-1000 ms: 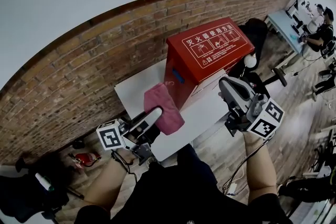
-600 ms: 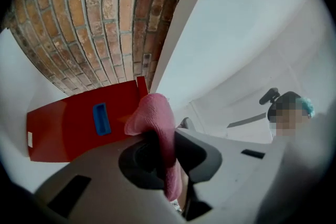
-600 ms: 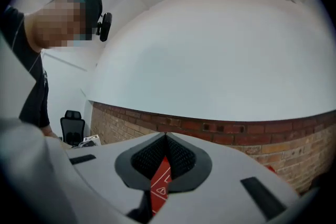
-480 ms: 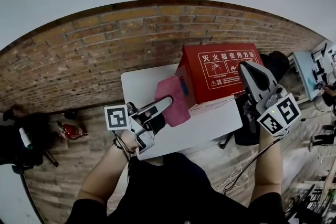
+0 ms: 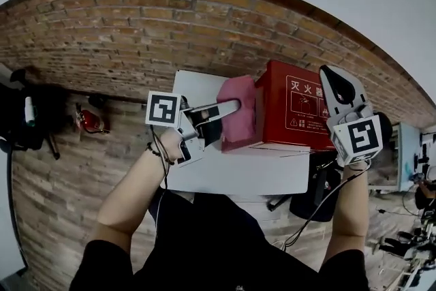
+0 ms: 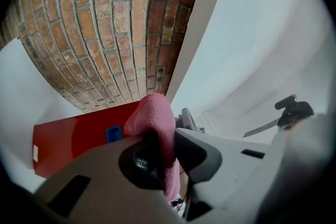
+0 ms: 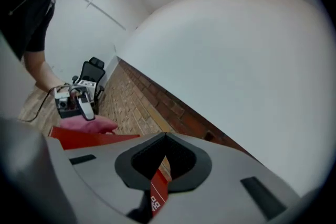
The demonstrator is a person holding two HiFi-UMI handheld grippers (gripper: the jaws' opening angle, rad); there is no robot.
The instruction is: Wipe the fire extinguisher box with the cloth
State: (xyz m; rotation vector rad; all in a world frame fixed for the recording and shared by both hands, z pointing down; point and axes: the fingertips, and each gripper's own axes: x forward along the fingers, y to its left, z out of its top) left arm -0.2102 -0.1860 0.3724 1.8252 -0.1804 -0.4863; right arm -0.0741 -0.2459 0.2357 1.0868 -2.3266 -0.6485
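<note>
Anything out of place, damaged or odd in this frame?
Nothing stands out. The red box sits on the white table with no visible damage; the pink cloth, clamped in the left tool, lies against its side.

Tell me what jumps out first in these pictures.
The bright red fire extinguisher box stands out, sitting on a white table against a brick wall. Next comes the pink cloth, clamped in the left gripper and held against the box's left end, with the right gripper at its right end.
</note>
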